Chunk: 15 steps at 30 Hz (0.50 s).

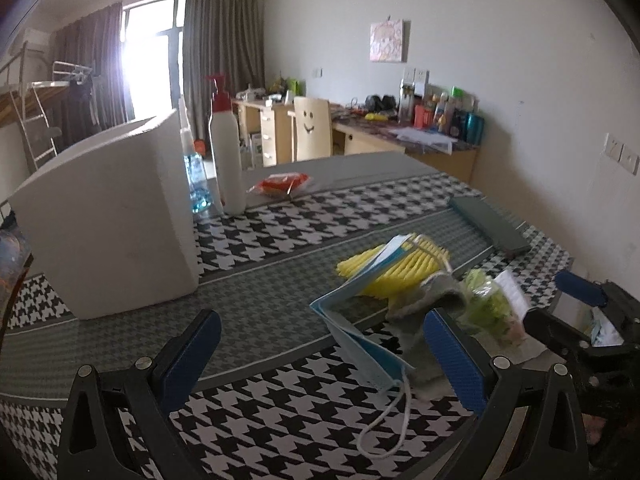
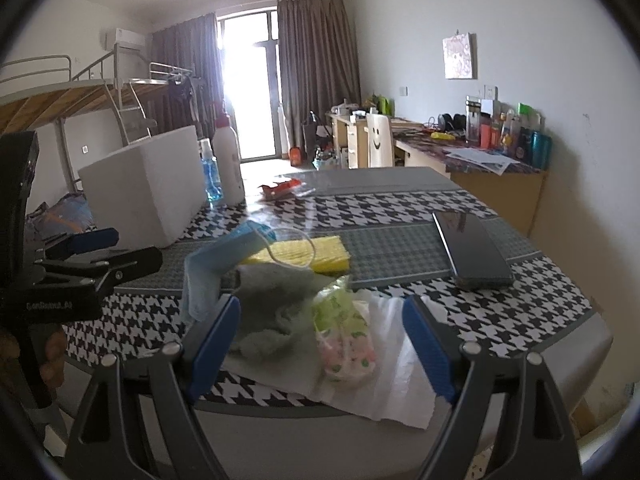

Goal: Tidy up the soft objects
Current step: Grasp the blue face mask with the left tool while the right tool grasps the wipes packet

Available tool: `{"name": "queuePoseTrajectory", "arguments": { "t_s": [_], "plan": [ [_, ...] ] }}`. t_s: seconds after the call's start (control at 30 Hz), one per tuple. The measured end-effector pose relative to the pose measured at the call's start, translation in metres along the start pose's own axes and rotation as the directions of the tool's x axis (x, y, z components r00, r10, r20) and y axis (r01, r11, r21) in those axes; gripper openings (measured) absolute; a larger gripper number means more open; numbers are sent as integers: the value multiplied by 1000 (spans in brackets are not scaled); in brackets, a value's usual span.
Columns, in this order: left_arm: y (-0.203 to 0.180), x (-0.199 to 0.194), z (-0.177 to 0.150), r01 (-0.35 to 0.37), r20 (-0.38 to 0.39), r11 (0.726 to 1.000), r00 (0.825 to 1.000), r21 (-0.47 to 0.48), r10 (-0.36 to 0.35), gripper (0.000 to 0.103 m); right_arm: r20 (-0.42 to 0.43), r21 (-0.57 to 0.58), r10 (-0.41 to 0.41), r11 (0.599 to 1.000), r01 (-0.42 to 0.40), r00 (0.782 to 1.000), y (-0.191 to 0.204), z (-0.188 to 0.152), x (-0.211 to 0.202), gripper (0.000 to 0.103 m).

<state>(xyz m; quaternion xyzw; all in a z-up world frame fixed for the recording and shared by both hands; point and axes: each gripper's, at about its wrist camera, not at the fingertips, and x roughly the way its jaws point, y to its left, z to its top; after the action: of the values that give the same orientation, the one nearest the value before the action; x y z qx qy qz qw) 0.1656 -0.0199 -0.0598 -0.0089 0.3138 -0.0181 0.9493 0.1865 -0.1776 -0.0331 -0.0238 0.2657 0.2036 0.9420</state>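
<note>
On the houndstooth tablecloth (image 2: 520,320), near the front edge, sits a heap of soft stuff: blue face mask (image 1: 360,344), grey cloth (image 2: 272,304), yellow sponge (image 2: 320,254), a green-and-pink floral pouch (image 2: 346,340) on a white tissue sheet (image 2: 396,376). Mask's long axis runs diagonally in the left wrist view, far end propped on the sponge, ear loop trailing toward the camera. Sponge lies w/ its long side across the table (ribbed face up). Left gripper (image 1: 320,360) stands wide, nothing btwn its pads, mask just ahead. Right gripper (image 2: 320,348) also wide, straddling cloth and pouch w/o pressing either. White foam box (image 1: 108,220) sits further left; dark phone (image 2: 472,252) to the right.
</note>
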Motion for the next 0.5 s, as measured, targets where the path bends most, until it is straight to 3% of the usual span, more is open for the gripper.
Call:
{"name": "queuePoseTrajectory", "arguments": {
  "t_s": [0.13,0.37,0.5],
  "plan": [
    [-1,13,1,9,-29,1000,1000,-5,-10,94,-22,5,-6,1000,7,1000,-5,-2,6,86],
    [0,39,0,37,-119,999,992,-33,-41,67,-58,5,-7,1000,8,998,-10,-6,19,86],
    [1,46,-1,43,-142,998,989,-54,-50,66,-71,9,-5,1000,6,997,-13,-7,24,86]
  ]
}}
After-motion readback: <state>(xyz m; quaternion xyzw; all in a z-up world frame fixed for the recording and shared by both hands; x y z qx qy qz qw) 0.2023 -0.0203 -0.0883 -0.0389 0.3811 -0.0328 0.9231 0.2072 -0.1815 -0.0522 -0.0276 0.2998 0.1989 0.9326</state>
